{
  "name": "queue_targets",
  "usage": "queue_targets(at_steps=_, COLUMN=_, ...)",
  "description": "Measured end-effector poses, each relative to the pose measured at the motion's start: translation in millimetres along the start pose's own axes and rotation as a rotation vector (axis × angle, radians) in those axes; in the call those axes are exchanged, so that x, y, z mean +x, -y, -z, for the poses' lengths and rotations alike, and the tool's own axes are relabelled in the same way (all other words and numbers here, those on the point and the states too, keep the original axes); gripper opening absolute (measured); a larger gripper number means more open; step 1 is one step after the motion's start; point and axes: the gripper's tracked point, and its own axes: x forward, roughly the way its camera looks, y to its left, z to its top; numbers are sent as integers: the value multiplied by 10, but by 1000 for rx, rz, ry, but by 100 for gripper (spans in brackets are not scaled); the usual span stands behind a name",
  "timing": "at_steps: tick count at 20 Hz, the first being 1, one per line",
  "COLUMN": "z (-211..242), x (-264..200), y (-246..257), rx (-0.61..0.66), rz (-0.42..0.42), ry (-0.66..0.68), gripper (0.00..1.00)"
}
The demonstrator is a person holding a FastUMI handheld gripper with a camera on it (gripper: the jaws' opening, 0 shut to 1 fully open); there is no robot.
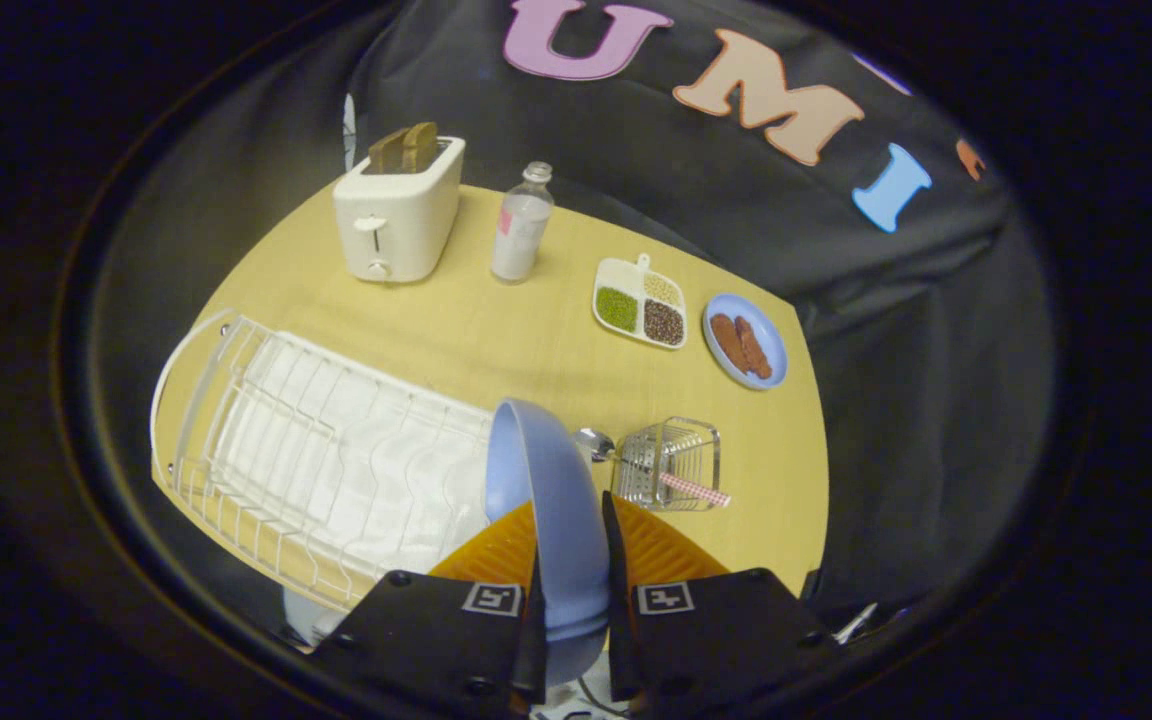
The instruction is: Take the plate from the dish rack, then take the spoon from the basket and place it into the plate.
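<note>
A light blue plate (551, 500) stands on edge between my two orange fingers (496, 555), and both press on it. My gripper (571, 560) holds it up above the table, over the near end of the white wire dish rack (306, 450). Just beyond the plate, a small wire basket (671, 460) lies on the table. A spoon (601, 443) rests across the basket, its metal bowl toward the plate and its pink checked handle (696, 490) sticking out the other side.
At the table's far side stand a white toaster (398, 210) with toast and a clear bottle (521, 225). A divided tray of beans (639, 303) and a small blue dish with sausages (744, 340) lie beyond the basket. The yellow tabletop (506, 330) spreads between them.
</note>
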Motion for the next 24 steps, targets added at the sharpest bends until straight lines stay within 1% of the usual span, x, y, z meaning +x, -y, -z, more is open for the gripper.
queue_targets(at_steps=4, z=43, x=47, y=87, rx=179, rz=-81, ry=-39, gripper=28)
queue_targets(at_steps=6, z=35, x=69, y=120, rx=208, rz=-110, ry=-50, gripper=28)
queue_targets(at_steps=7, z=31, x=88, y=153, rx=210, rz=-107, ry=-56, gripper=28)
queue_targets(at_steps=9, z=54, x=87, y=189, rx=166, rz=-84, ry=-67, gripper=28)
queue_targets(at_steps=12, z=66, x=24, y=130, rx=25, rz=-29, ry=-64, gripper=28)
queue_targets(at_steps=14, z=-24, x=-56, y=145, rx=-15, rz=8, ry=-41, gripper=28)
queue_targets(at_steps=15, z=-113, x=-123, y=113, rx=-1, rz=-11, ry=-19, gripper=28)
queue_targets(at_steps=16, z=-166, x=-220, y=6, rx=37, rz=-61, ry=-2, gripper=27)
queue_targets(at_steps=17, z=-191, x=-293, y=-59, rx=48, rz=-101, ry=5, gripper=27)
queue_targets(at_steps=18, z=-185, x=-353, y=-18, rx=46, rz=-117, ry=12, gripper=27)
queue_targets(at_steps=19, z=-191, x=-379, y=55, rx=46, rz=-114, ry=23, gripper=27)
queue_targets(at_steps=20, z=-194, x=-397, y=137, rx=59, rz=-113, ry=38, gripper=27)
queue_targets(at_steps=21, z=-185, x=-413, y=207, rx=81, rz=-132, ry=50, gripper=27)
queue_targets(at_steps=24, z=-56, x=-463, y=445, rx=210, rz=-270, ry=76, gripper=27)
